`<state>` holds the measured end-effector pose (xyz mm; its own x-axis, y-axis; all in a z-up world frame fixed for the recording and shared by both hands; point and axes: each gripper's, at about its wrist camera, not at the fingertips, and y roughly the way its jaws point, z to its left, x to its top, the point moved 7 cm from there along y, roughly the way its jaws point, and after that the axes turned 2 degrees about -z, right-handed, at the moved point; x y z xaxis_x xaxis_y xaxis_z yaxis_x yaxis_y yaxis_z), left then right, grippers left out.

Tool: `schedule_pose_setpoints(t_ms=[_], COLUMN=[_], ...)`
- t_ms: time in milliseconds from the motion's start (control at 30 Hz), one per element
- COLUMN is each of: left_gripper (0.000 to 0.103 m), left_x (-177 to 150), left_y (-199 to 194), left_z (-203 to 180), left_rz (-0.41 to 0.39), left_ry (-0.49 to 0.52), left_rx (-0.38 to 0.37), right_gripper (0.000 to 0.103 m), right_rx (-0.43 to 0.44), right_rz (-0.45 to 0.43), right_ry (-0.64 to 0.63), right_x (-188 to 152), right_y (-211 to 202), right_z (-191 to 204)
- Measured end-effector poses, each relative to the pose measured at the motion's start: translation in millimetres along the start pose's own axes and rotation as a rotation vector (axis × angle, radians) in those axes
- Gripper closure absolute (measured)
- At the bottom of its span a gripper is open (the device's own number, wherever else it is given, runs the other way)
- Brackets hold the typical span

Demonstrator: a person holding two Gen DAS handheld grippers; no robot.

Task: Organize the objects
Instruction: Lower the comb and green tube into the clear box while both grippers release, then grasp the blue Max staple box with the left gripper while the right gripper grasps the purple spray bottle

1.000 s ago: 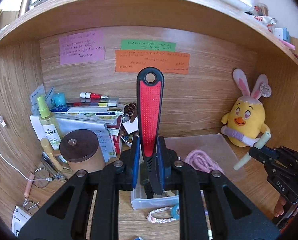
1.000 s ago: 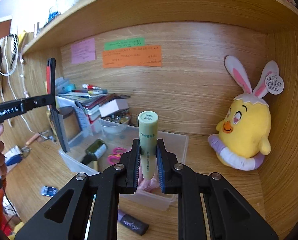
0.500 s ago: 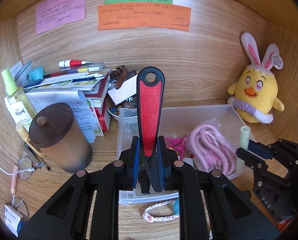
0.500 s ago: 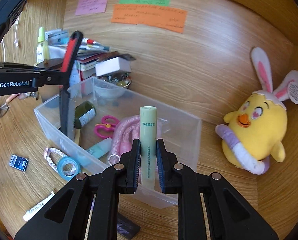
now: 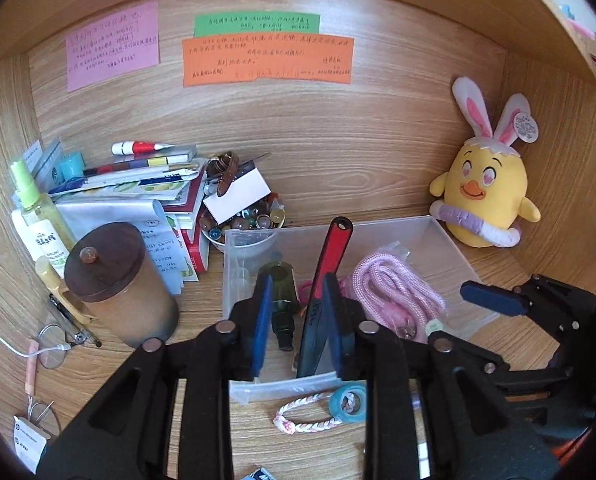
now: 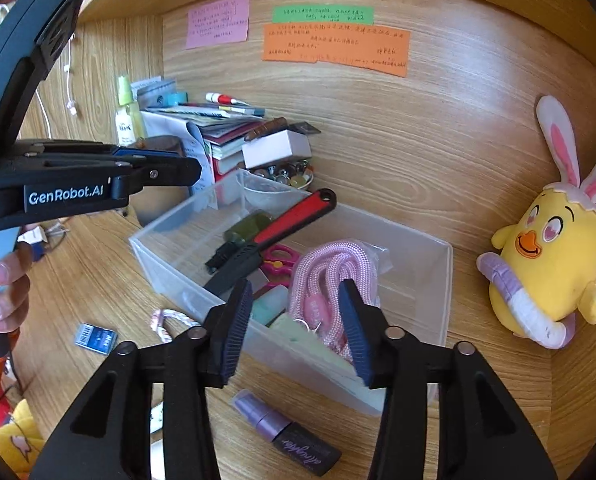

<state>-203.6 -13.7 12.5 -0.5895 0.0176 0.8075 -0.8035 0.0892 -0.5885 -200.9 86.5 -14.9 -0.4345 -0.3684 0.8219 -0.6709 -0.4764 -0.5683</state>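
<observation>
Red-and-black handled tool (image 6: 276, 236), with a textured red grip, a hanging hole at its far end and a black sheath-like lower part, lies tilted inside the clear plastic storage box (image 6: 410, 308), its holed end propped on the box's back wall and its black end down toward the front wall. Left of the box stands a brown cylindrical jar with a dark wooden lid (image 5: 116, 282), and behind that jar a stack of books and papers (image 5: 138, 184) leans against the wooden back panel. Just behind the box's left rear corner sits a white bowl of glass marbles (image 5: 244, 226). Inside the box, left of the tool, lies a dark green bottle (image 5: 282, 292); right of the tool are pink-handled scissors (image 6: 278, 258) and a coiled pink rope (image 6: 330, 276), with a pale green tube (image 6: 298, 330) at the front wall. The left gripper (image 5: 298, 322) hovers over the box with its blue pads spread apart; the tool's black end shows between them, close against the right pad, and the right wrist view shows the tool lying free in the box. The right gripper (image 6: 298, 328) is spread wide over the front right part of the box, gripping nothing. In front of the box on the wooden desk lie a braided cord loop (image 5: 310, 416), a blue tape roll (image 5: 348, 402) and a purple cosmetic tube (image 6: 286, 436). Right of the box sits a yellow chick plush with rabbit ears (image 6: 550, 256).
</observation>
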Motion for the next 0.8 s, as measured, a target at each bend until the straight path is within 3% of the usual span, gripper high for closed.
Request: schedule_pose_setpoints(t_ms=[233,433,600,800], left_gripper=[0.046,0.026,0.022,0.021], left_x=[-23,-57,-94,-140], left_y=[-22,-28,-25,-19], left_z=[7,15,21,34], left_rz=[0.004,0.064,0.151,0.254], left_ry=[0.013,0.024,0.034,0.023], left_rx=[0.001,-0.002,-0.003,-0.020], right_gripper=[0.047,0.044,0.037,0.037], right_rx=[0.038,0.040,0.040,0.027], right_rz=[-0.006,0.026,0.070,0.174], right_ry=[0.030,0.032,0.025,-0.003], right_x=[-11,-32,-55,-83], right_y=[-21,-30,-29,-12], right_z=[-5,-7,-7,-7])
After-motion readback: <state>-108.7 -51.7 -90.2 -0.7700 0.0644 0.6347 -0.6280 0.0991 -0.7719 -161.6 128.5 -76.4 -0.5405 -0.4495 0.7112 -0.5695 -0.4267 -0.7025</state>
